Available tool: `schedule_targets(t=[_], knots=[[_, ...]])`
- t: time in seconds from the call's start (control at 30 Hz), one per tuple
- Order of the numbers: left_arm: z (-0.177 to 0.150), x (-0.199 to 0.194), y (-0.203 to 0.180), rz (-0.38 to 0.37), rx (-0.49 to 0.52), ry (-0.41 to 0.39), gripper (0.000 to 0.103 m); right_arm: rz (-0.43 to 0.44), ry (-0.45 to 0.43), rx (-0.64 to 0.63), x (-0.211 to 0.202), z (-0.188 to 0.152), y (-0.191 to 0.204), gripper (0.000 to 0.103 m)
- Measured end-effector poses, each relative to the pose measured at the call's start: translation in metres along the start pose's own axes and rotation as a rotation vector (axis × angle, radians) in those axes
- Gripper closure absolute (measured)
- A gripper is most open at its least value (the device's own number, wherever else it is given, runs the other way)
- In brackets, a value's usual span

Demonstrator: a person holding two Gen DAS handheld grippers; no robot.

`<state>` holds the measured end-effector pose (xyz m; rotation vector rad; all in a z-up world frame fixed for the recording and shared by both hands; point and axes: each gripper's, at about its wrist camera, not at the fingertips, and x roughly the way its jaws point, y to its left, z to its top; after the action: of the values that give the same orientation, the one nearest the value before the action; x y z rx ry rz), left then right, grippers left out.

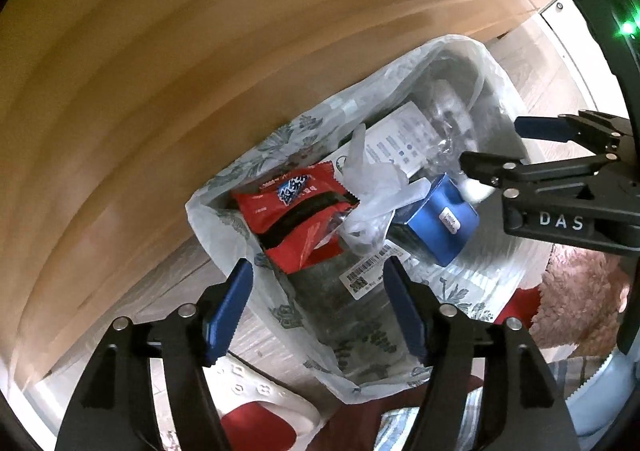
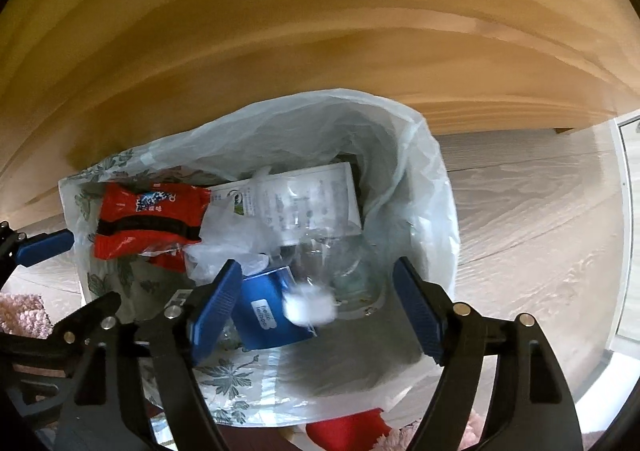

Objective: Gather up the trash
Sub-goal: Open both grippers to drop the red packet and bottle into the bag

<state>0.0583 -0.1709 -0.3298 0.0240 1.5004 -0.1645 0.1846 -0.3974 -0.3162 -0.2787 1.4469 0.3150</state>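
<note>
A translucent trash bag [image 1: 224, 227] with a leaf print lines a bin on the floor, and both grippers point down into it. Inside lie a red snack wrapper [image 1: 296, 211], a blue box [image 1: 440, 223], a white printed carton [image 1: 400, 143] and crumpled clear plastic [image 1: 372, 187]. My left gripper [image 1: 318, 307] is open over the bag's near side with nothing between its pads. My right gripper [image 2: 318, 307] is open too. A small white wad [image 2: 310, 305], blurred, sits in the gap between its pads and touches neither. The left wrist view shows that wad [image 1: 476, 189] just below the right gripper [image 1: 504, 149].
A tall wooden furniture panel [image 2: 320, 31] stands right behind the bin. Pale wood-grain floor [image 2: 520, 219] spreads to the right up to a door track [image 2: 624, 211]. Near the bin's front are a white perforated slipper [image 1: 256, 387] over a red sock and something pink and fluffy [image 1: 580, 291].
</note>
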Motion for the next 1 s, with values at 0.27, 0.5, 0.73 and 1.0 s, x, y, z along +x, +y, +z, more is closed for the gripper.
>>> schedule_targets(t=[0.27, 0.5, 0.73, 1.0], knots=[[-0.005, -0.009, -0.002, 0.008, -0.018, -0.036, 0.012, -0.019, -0.015, 0.015, -0.012, -0.005, -0.005, 0.018], [-0.01, -0.018, -0.003, -0.01, -0.027, -0.042, 0.008, -0.034, -0.026, 0.004, -0.019, -0.01, -0.008, 0.009], [-0.015, -0.023, -0.004, -0.005, -0.027, -0.063, 0.008, -0.051, -0.047, -0.004, -0.028, -0.013, -0.004, 0.009], [-0.019, -0.032, -0.007, -0.002, -0.01, -0.08, 0.008, -0.06, -0.065, -0.016, -0.035, -0.017, -0.001, 0.009]])
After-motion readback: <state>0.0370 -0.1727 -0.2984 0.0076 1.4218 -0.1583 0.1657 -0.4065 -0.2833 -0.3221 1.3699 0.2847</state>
